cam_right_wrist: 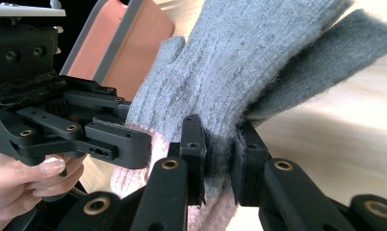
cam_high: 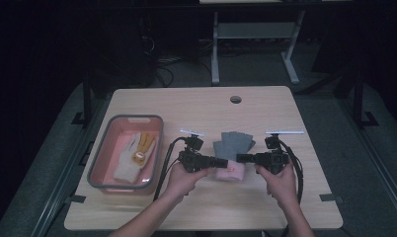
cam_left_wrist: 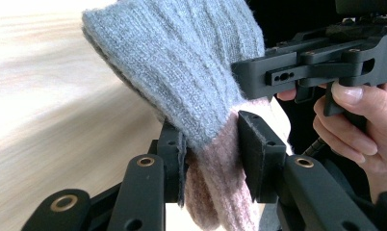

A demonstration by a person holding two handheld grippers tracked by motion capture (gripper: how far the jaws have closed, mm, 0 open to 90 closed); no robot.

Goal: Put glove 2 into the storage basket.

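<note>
At the centre of the high view, the left gripper [cam_high: 225, 163] and right gripper [cam_high: 240, 158] each clench the grey-and-pink glove [cam_high: 232, 147] by its cuff, right of the bin [cam_high: 100, 143].

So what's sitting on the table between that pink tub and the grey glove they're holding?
In the high view, the left gripper and its trailing cable lie between the pink tub and the grey glove; otherwise it's bare wooden table.

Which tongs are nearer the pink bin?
Left. The left tongs hold the grey glove just right of the pink bin; the right tongs grip the same glove farther right.
</note>
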